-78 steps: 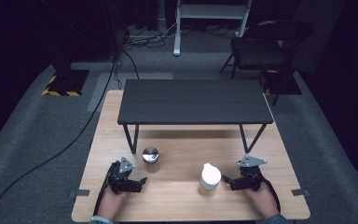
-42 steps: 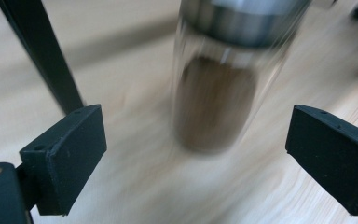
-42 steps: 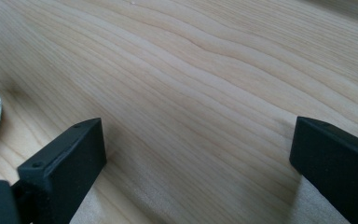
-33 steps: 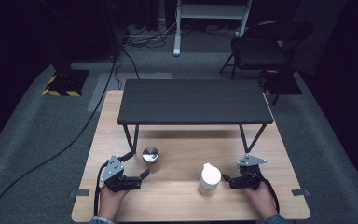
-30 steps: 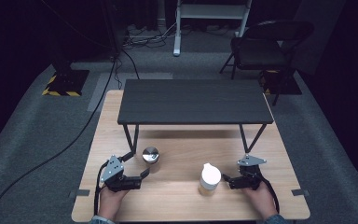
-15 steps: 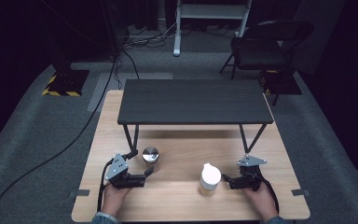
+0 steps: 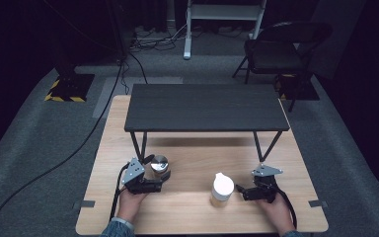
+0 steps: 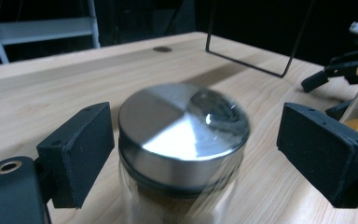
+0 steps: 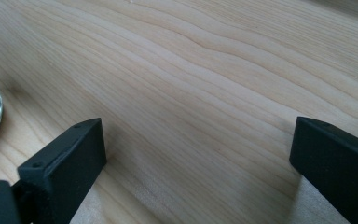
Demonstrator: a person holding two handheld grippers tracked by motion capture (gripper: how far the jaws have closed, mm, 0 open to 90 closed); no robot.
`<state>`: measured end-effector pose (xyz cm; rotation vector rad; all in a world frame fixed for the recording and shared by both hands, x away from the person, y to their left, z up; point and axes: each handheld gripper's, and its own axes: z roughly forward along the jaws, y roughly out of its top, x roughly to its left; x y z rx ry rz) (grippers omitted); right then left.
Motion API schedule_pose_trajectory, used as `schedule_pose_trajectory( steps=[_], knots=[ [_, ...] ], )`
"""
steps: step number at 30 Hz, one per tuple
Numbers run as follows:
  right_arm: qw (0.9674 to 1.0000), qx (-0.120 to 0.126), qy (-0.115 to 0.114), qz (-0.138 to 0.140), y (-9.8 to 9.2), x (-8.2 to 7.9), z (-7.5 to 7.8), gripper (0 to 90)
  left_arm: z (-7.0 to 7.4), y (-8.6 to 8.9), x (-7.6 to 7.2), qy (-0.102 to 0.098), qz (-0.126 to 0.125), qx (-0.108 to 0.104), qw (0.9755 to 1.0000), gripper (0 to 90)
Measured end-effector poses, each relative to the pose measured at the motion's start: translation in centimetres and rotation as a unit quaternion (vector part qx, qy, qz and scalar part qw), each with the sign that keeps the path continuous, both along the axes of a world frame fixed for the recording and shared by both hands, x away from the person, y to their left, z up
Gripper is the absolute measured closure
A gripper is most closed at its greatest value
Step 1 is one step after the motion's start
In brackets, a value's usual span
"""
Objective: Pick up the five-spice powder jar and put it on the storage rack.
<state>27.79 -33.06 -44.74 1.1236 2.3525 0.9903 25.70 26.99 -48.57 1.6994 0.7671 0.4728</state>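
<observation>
The left gripper straddles a small clear glass jar with a round brushed-steel lid. Its jaws have just been closing, yet both pads stand apart from the glass, with a gap at each side. The jar stands upright on the pale wooden table, just at the 1 o'clock side of the left gripper in the high view, near the front leg of the low black shelf.

The risk, as I judge it, is an off-centre squeeze. The jar sits nearer the pad at 9 o'clock than the one at 3 o'clock, so the near pad may meet it first and push or tip it before the far pad arrives. The steel lid overhangs the glass, so a grip taken too high could slide off its smooth rim.

The jar holds something brown and grainy below the lid, though blur hides what it is. A second clear jar with a white spouted cap stands at 9 o'clock of the right gripper. Amber contents show through its glass. The right gripper rests with its jaws wide apart over bare wood, holding nothing.
</observation>
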Motion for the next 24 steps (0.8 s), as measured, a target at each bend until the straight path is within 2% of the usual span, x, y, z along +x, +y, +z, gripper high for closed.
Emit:
schedule_pose_trajectory(
  steps=[4, 8, 12, 16, 19, 21, 24],
  knots=[
    [1.0000, 0.000, 0.000, 0.000, 0.0, 0.0, 0.0, 3.2, 0.3, -0.7, 0.2, 0.020, 0.001, 0.032, 0.9993, 13.6],
    [1.0000, 0.000, 0.000, 0.000, 0.0, 0.0, 0.0, 3.2, 0.4, -1.3, 0.3, 0.033, 0.011, 0.047, 0.9983, 15.7],
    [1.0000, 0.000, 0.000, 0.000, 0.0, 0.0, 0.0, 3.2, 0.4, -1.6, 0.6, 0.043, 0.010, 0.062, 0.9971, 16.7],
    [1.0000, 0.000, 0.000, 0.000, 0.0, 0.0, 0.0, 3.2, 0.3, -1.7, 0.7, 0.051, 0.015, 0.068, 0.9963, 20.8],
    [1.0000, 0.000, 0.000, 0.000, 0.0, 0.0, 0.0, 3.3, 0.5, -1.5, 0.8, 0.064, 0.017, 0.062, 0.9958, 23.5],
    [1.0000, 0.000, 0.000, 0.000, 0.0, 0.0, 0.0, 3.3, 0.7, -1.4, 0.9, 0.070, 0.018, 0.069, 0.9950, 28.2],
    [1.0000, 0.000, 0.000, 0.000, 0.0, 0.0, 0.0, 3.3, 0.8, -1.6, 0.8, 0.072, 0.022, 0.073, 0.9945, 28.8]
  ],
)
